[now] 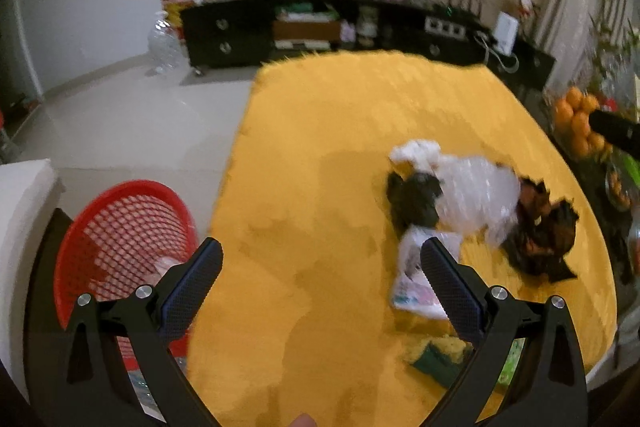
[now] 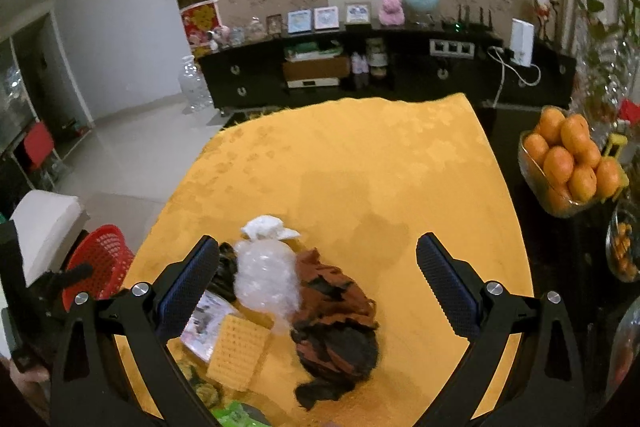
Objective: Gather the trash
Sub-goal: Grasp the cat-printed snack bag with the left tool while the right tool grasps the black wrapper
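Both tools gape wide with nothing held: the left tool (image 1: 322,259) hovers over bare yellow surface (image 1: 320,147), the right tool (image 2: 318,255) brackets the trash pile. I judge a pick is about to start: descend and pinch the brown crumpled wrapper (image 2: 336,311) at 6 o'clock. The red basket (image 1: 120,227) waits at 8 o'clock. The left view is blurred; scraps at the near edge are cut off.

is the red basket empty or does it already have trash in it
Not empty, it seems: in the left wrist view, something pale shows through the mesh low in the red basket. What it is or how much, cannot tell; the left gripper hides part of it.
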Action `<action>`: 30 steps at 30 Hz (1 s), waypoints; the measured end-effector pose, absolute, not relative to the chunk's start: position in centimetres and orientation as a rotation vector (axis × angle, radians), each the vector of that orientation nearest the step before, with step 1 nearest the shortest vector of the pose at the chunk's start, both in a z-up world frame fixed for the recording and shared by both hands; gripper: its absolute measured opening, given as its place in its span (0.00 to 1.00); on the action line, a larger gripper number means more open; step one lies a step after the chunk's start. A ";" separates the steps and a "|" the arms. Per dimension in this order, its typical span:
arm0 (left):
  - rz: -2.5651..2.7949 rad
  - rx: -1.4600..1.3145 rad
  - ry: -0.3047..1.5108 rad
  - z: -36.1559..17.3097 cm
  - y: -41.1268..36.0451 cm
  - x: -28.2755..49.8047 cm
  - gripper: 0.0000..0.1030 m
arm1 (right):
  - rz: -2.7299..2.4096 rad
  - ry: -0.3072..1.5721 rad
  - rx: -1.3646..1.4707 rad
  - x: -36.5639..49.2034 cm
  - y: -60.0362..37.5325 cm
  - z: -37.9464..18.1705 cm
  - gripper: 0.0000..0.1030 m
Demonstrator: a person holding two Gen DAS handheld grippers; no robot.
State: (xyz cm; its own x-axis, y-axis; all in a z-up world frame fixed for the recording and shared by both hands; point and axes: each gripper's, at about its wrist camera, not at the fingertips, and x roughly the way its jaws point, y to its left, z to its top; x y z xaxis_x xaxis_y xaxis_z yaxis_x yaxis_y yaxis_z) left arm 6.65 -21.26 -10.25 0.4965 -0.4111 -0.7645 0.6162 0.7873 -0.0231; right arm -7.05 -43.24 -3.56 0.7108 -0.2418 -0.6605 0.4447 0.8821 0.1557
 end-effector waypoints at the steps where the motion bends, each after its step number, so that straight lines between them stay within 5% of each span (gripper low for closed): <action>1: -0.646 0.275 0.861 -10.7 -21.6 6.6 0.93 | -0.389 0.685 0.320 -7.1 -43.5 -3.7 0.93; 11: -0.731 0.372 0.953 -14.4 -25.1 5.8 0.91 | -0.396 0.711 0.346 -7.8 -44.3 -4.5 0.93; 17: -0.770 0.437 0.973 -16.0 -26.8 5.1 0.81 | -0.396 0.724 0.344 -7.9 -44.5 -4.7 0.93; 21: -0.791 0.415 1.011 -16.7 -27.3 5.4 0.65 | -0.390 0.740 0.341 -7.9 -44.5 -5.0 0.93; 25: -0.836 0.394 1.021 -16.4 -27.5 5.0 0.40 | -0.364 0.756 0.364 -8.0 -44.6 -5.3 0.93; 30: -0.853 0.397 1.019 -16.0 -27.4 4.6 0.33 | -0.339 0.792 0.411 -8.2 -45.1 -6.2 0.93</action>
